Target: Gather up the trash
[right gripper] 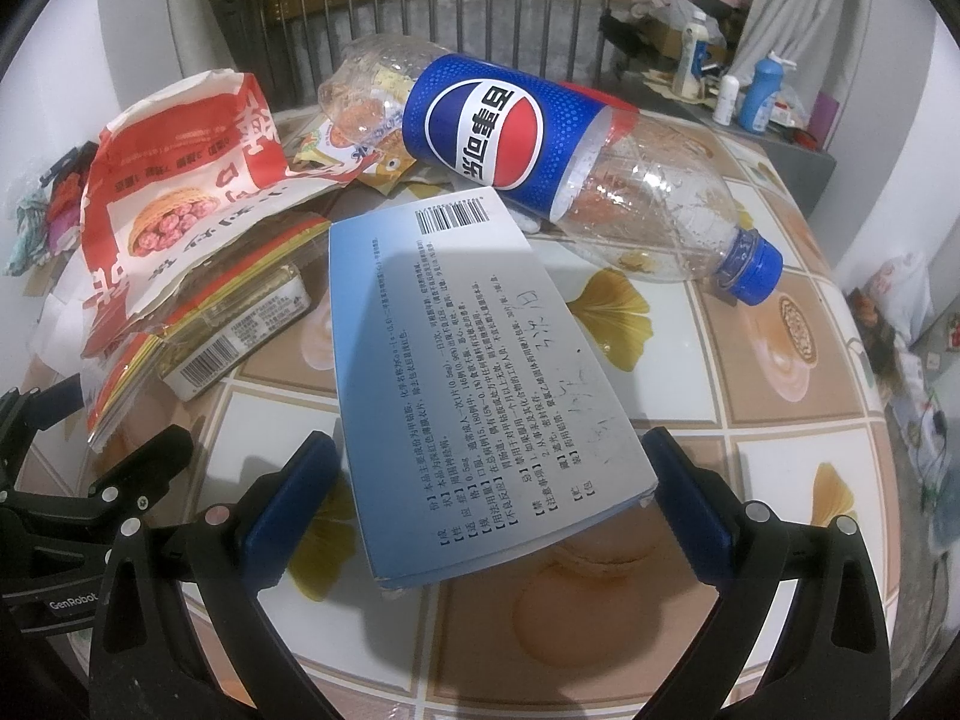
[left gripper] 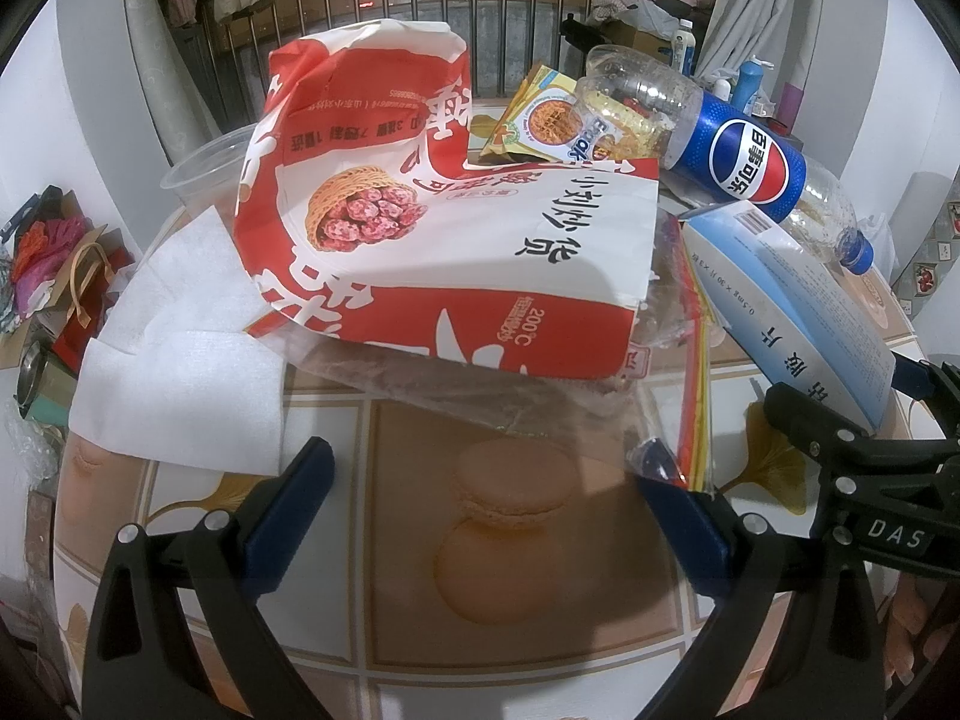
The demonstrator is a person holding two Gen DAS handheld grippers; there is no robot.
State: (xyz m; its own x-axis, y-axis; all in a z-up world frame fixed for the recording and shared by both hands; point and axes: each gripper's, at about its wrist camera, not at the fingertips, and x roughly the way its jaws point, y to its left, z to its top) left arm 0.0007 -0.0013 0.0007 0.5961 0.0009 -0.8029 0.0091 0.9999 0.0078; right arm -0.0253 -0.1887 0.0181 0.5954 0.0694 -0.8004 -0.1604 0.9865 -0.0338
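A crumpled red-and-white paper food bag (left gripper: 420,222) lies on the table ahead of my left gripper (left gripper: 486,480), which is open and empty just short of it. A clear plastic bag with a red and yellow strip (left gripper: 678,420) sticks out from under the bag, by the right finger. My right gripper (right gripper: 486,468) is open, its fingers either side of the near end of a blue-and-white medicine box (right gripper: 480,360); contact is unclear. An empty Pepsi bottle (right gripper: 540,138) lies behind the box. The box (left gripper: 798,294) and bottle (left gripper: 744,162) also show in the left wrist view.
White foam sheets (left gripper: 180,348) and a clear plastic cup (left gripper: 204,174) lie left of the paper bag. A yellow snack wrapper (left gripper: 546,114) lies behind it. A small white carton (right gripper: 240,330) sits under the bag. The tiled-pattern tablecloth (right gripper: 780,420) covers the table. Clutter lies on the floor at both sides.
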